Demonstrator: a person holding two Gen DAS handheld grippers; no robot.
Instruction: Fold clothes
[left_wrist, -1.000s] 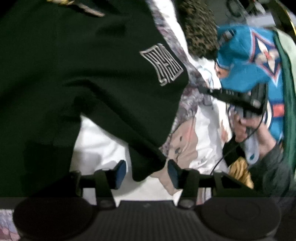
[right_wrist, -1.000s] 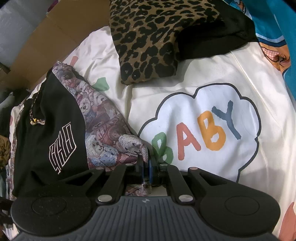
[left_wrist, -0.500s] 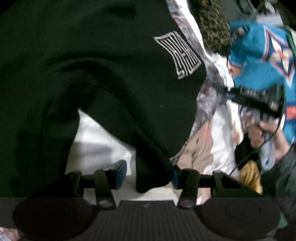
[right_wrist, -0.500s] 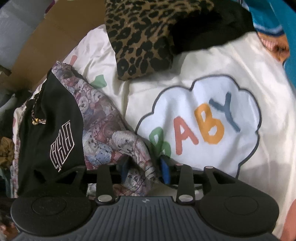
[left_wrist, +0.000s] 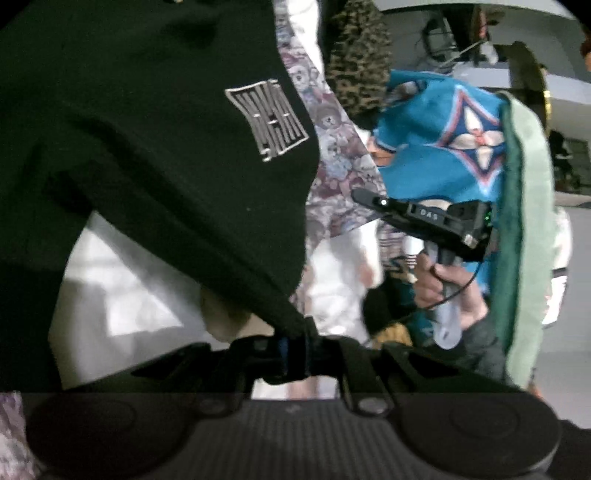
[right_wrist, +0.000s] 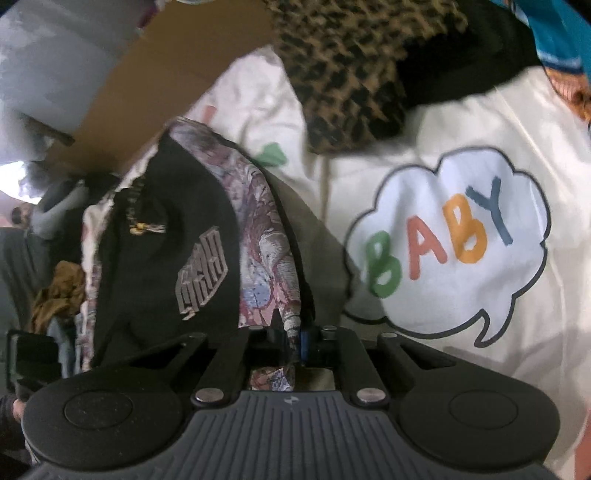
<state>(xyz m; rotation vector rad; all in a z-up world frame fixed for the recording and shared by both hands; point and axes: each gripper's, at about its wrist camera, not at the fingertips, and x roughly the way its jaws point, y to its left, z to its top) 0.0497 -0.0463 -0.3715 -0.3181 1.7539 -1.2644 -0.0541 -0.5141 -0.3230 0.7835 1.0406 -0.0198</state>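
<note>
The left tongs were closing, and their pads already pinched a corner of the black garment with a grey woven logo and teddy-bear print side panels. This cloth rose from the pinch point up to the left and filled most of the left wrist view, pulled tight along its lower hem. The left tongs pointed gently downward over a white sheet with a "BABY" cloud print.

The right tongs were closed on the teddy-bear print edge of the same garment, which stood lifted as a ridge to the left of the "BABY" cloud. In the left wrist view the right tongs appeared from the side, and a hand wrapped around their handle, with a dark sleeve below it.

A leopard-print cloth lay farther on the sheet, and a bright blue garment with a star pattern lay beside it.
</note>
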